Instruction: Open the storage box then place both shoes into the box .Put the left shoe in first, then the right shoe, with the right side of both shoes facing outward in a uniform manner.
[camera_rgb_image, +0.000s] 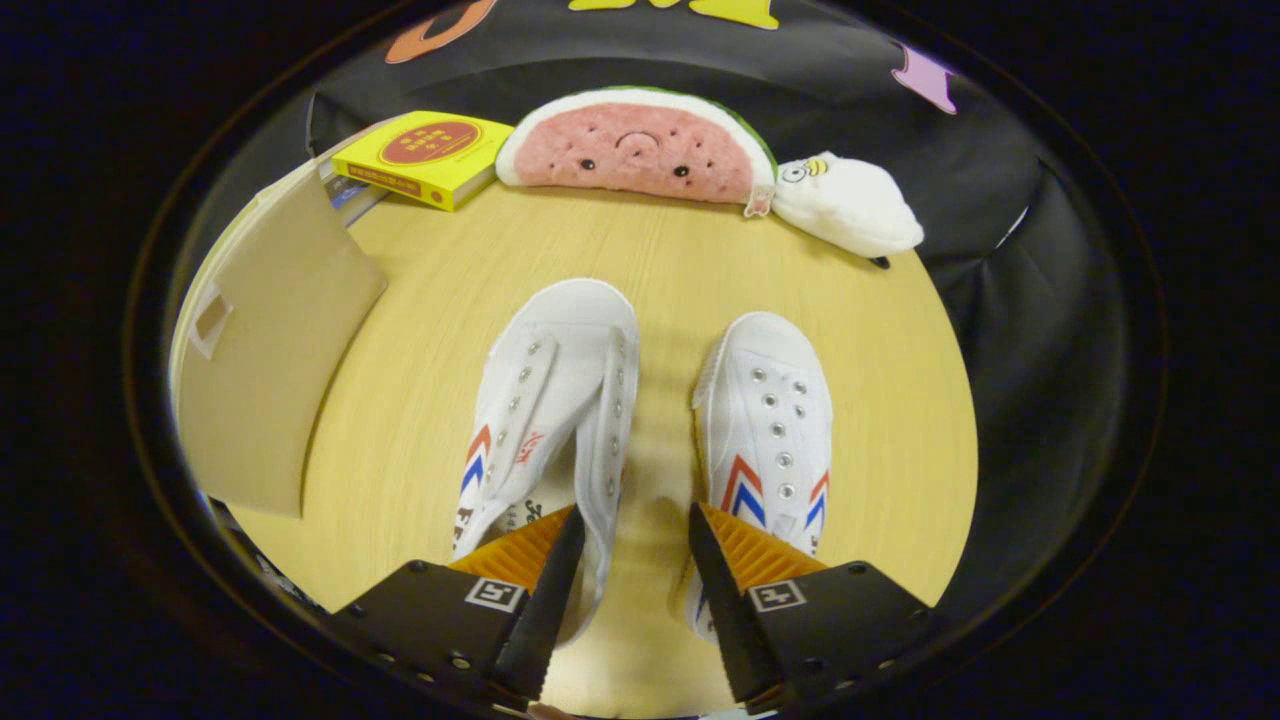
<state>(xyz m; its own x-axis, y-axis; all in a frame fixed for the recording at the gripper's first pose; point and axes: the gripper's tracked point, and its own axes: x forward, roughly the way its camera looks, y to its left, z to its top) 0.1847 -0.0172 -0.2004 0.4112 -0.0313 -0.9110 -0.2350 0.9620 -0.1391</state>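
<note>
Two white canvas shoes with red and blue chevrons lie side by side on the wooden table (420, 330), toes pointing away from me. My gripper (632, 518) is open and low over their heels. One finger sits over the mouth of the left shoe (550, 380). The other finger is in the gap beside the right shoe (770, 410). The left shoe's right side wall runs between the fingers, and I cannot tell if either finger touches it. The tan storage box (270, 350) stands to the left of the shoes, with a flat panel facing me.
At the far end of the table lie a yellow book (425, 155) on other books, a watermelon plush (640, 145) and a white plush (850, 205). The black cloth wall runs behind and to the right. Bare wood lies between the box and the left shoe.
</note>
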